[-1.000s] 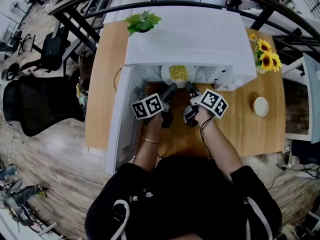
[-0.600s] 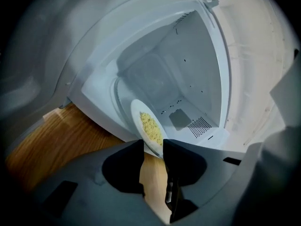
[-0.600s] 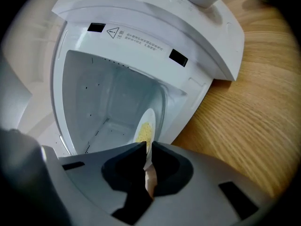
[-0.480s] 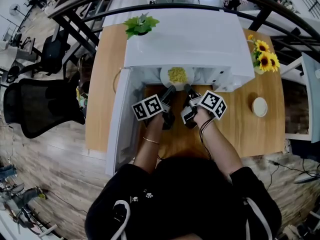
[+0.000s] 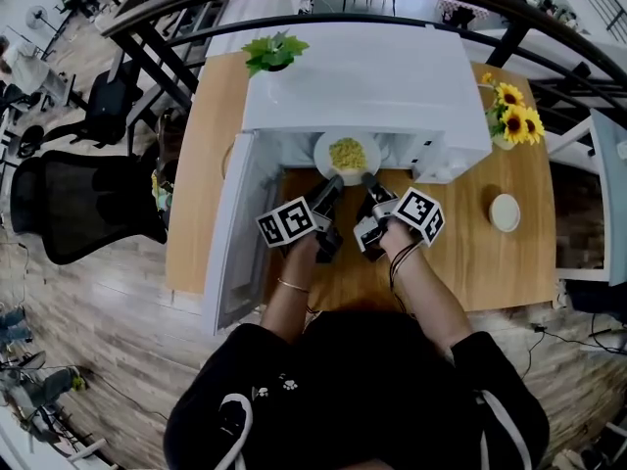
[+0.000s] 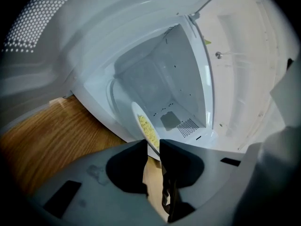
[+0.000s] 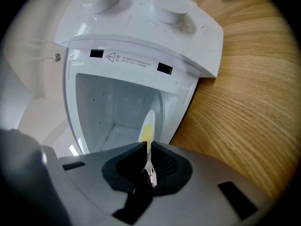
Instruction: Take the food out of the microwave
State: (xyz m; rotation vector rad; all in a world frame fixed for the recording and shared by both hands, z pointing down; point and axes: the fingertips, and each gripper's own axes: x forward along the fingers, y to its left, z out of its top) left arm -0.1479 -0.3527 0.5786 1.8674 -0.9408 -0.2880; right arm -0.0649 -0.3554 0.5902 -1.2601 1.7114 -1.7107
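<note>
Wood-grain bench (image 5: 490, 262) carries a white box-shaped microwave (image 5: 362, 76). Its white door (image 5: 235, 233) is swung wide open at the microwave's left side. A green potted plant (image 5: 279, 45) stands on the microwave's top, at the far left corner. Yellow sunflowers (image 5: 514, 111) stand just beside its right wall.

White round plate (image 5: 323, 160): at the microwave's mouth, its near part showing past the front edge in the head view. Cannot tell whether it is lifted or resting on the cavity floor.

Left gripper (image 5: 336, 181): fingers have just been closing. The plate's near rim runs between them and they pinch it, left of centre.
Right gripper (image 5: 368, 179): fingers clenched on the same rim, just right of the left gripper. Its own view shows the plate edge-on against the cavity.

Small white round dish (image 5: 505, 211): on the bench to the right of the microwave and nearer the person, well apart from the plate.
Heap of yellow crumbly food (image 5: 346, 152): in the middle of the plate, clear of both grips.

Step in hand (judgement): two-point grasp made, withdrawal due.

Next move calls for drawing both grippers straight back from the microwave together, at one pace and one height, plate level, clear of the opening's lower lip and the open door. Then set it down on bare bench in front of the microwave. The rim pinch is thin, so any tilt or uneven pull could shed food.
</note>
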